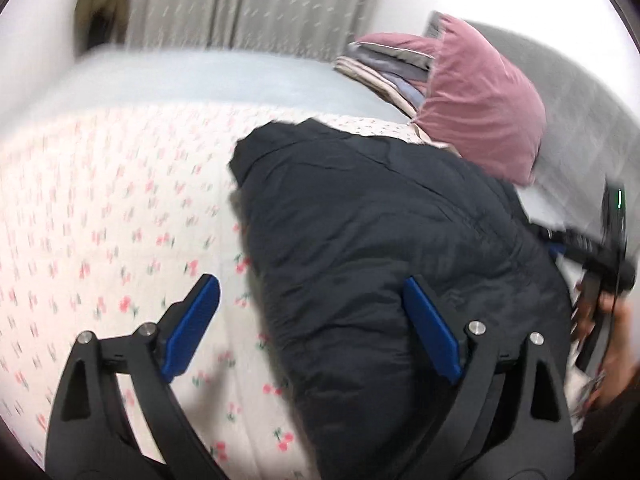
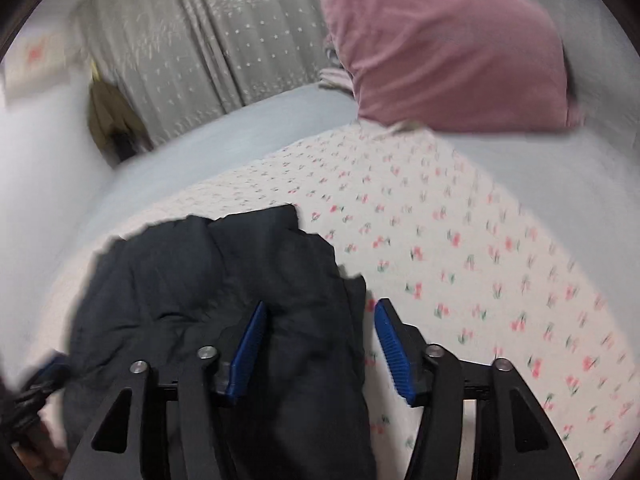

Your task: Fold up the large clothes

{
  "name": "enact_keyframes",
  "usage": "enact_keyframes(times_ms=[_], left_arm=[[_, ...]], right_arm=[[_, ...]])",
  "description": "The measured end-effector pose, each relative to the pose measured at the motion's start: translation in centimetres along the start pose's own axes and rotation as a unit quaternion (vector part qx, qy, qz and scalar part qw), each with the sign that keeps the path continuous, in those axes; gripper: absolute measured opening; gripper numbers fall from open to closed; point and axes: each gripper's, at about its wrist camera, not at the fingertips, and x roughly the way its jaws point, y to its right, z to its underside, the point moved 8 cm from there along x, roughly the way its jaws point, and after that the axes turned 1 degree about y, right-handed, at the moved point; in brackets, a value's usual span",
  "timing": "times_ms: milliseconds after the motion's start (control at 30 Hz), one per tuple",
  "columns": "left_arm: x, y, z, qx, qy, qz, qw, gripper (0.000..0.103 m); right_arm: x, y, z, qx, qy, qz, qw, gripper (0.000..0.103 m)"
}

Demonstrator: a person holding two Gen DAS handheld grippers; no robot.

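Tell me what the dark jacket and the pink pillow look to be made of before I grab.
Dark jacket: likely padded synthetic shell, nylon or polyester; faint sheen, puffy bulk, stitched quilt lines, crinkly creases. Pink pillow: soft matte cloth, possibly velvet or brushed cotton; blur leaves that open. Both the left gripper and the right gripper are open.

Cherry-print bedspread (image 1: pixel 120 208) lies under and ahead of both sets of jaws. Pink pillow (image 2: pixel 448 52) sits well ahead, to the rt — a stack of folded linens (image 1: pixel 384 72) just behind it. Grey dotted curtain (image 2: pixel 208 40) hangs far back; brownish garment (image 2: pixel 108 112) hangs at its left.
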Motion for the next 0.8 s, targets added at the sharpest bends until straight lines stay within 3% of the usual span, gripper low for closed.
enact_keyframes(times_ms=[67, 133, 300, 467, 567, 733, 800], left_arm=[[-0.5, -0.7, 0.2, -0.051, -0.012, 0.039, 0.9979, 0.097], [-0.9, -1.3, 0.6, -0.115, -0.024, 0.073, 0.9904, 0.102], [-0.6, -1.1, 2.7, -0.188, -0.049, 0.113, 0.9744, 0.102], [1.8, 0.1, 5.4, -0.205, -0.107, 0.132, 0.9639, 0.102], [2.9, 0.7, 6.2, -0.221, -0.118, 0.161, 0.9547, 0.102], [4.6, 0.5, 6.4, -0.286, -0.102, 0.217, 0.9278, 0.102], [4.5, 0.7, 6.3, -0.284, -0.106, 0.224, 0.9262, 0.102]], right_arm=[[-1.5, 1.1, 0.0, 0.041, -0.007, -0.048, 0.998, 0.072], [-2.9, 1.9, 0.1, 0.062, -0.005, -0.081, 0.995, 0.085], [-3.6, 1.1, 1.2, 0.104, -0.043, -0.174, 0.978, 0.089], [-0.8, 0.7, 5.0, 0.129, -0.131, -0.177, 0.967, 0.089], [1.8, 0.9, 6.7, 0.158, -0.172, -0.19, 0.953, 0.089], [3.9, 0.9, 7.7, 0.177, -0.189, -0.241, 0.935, 0.092], [4.3, 0.4, 7.6, 0.17, -0.189, -0.256, 0.933, 0.092]])
